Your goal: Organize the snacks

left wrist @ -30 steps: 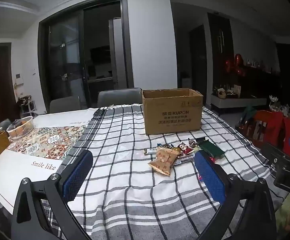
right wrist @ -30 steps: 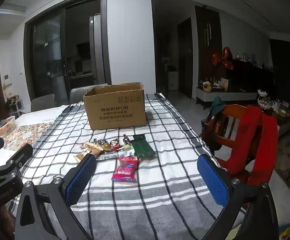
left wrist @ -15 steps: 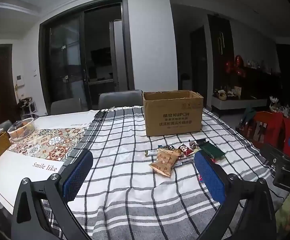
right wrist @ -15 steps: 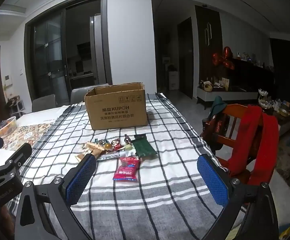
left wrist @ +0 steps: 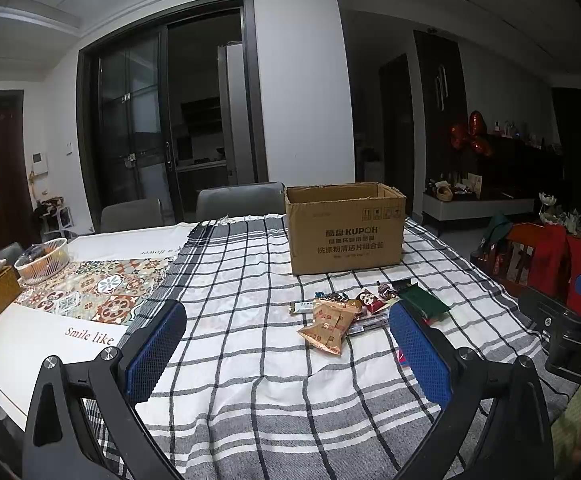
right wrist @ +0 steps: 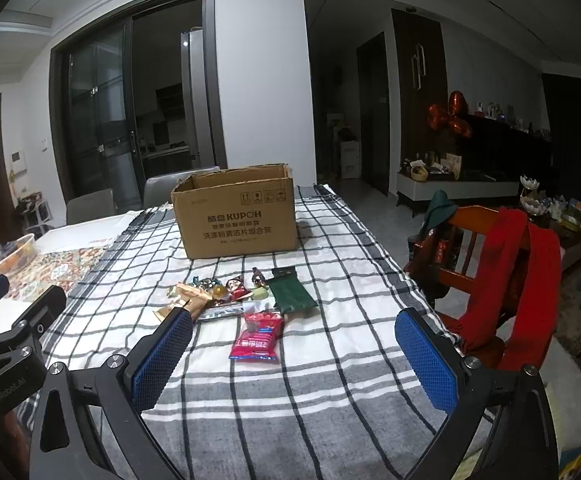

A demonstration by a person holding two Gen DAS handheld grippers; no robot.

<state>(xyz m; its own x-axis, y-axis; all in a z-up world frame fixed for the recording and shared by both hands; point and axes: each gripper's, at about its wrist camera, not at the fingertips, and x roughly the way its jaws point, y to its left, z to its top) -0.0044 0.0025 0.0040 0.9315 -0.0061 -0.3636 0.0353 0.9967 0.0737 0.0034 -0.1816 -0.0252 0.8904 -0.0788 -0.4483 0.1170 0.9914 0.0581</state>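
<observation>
Step in hand — the approach; nothing is picked up yet. Left gripper (left wrist: 286, 348) and right gripper (right wrist: 294, 354) both hang above the near end of the checked cloth (right wrist: 330, 400), jaws spread wide, nothing between the blue pads (right wrist: 162, 356).

Snacks, loose on the cloth, all short of the box:
- red packet (right wrist: 259, 336) — nearest, lying flat, just ahead of the right gripper.
- green pouch (right wrist: 292, 294) — beside and beyond the red packet.
- tan packet (left wrist: 326, 326) — left side of the heap, ahead of the left gripper.
- silver bar (right wrist: 222, 313) and several small wrapped sweets (right wrist: 236, 286) — bunched together, touching or overlapping; exact count cannot be told.

Containers:
- carton (right wrist: 238, 212) — open-topped, upright, beyond the heap; its inside is hidden from both views, contents unknown.
- white basket (left wrist: 42, 260) — far left on the patterned mat; holds something, too small to tell.

Next move, as a judgement: lower one gripper over an outlying packet — the red one looks easiest — and close on its edge. The flat foil may slip or drag the cloth.
</observation>
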